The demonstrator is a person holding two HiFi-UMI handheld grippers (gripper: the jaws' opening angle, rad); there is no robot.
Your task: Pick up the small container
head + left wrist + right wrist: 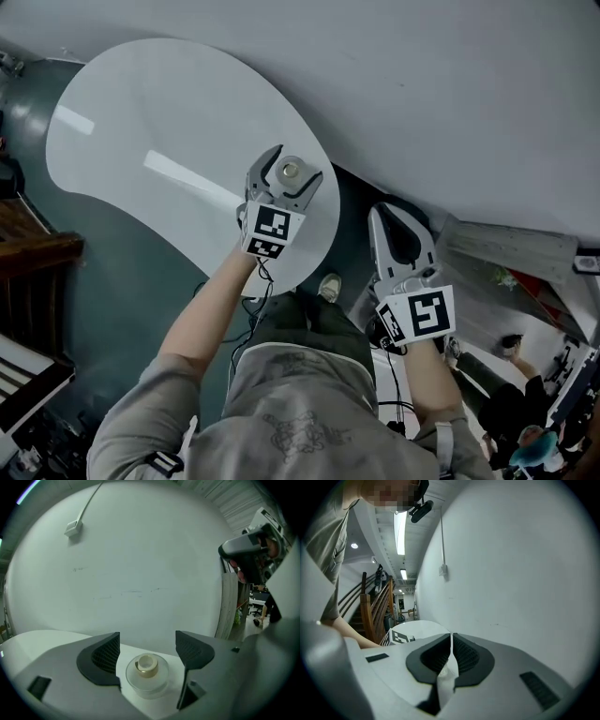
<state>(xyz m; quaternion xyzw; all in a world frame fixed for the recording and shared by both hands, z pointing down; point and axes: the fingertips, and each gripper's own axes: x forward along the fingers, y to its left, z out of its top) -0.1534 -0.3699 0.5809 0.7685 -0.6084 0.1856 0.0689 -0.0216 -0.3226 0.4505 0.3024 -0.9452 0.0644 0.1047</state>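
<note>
The small container (290, 171), a clear round pot with a gold-rimmed cap, stands near the right edge of the white oval table (169, 122). My left gripper (292, 161) is open around it, with one jaw on each side. In the left gripper view the container (148, 670) sits deep between the dark pads (105, 656), with a gap on both sides. It rests on the table (140, 646). My right gripper (380, 214) hangs off the table to the right, over the dark floor. Its jaws (451, 634) are shut with nothing between them.
A white wall (469, 94) runs close behind the table, with a cable and small box (72, 527) on it. A wooden stair rail (28, 244) stands at the left. The person's shoe (328, 286) is under the table edge. Another person (525, 412) is at the lower right.
</note>
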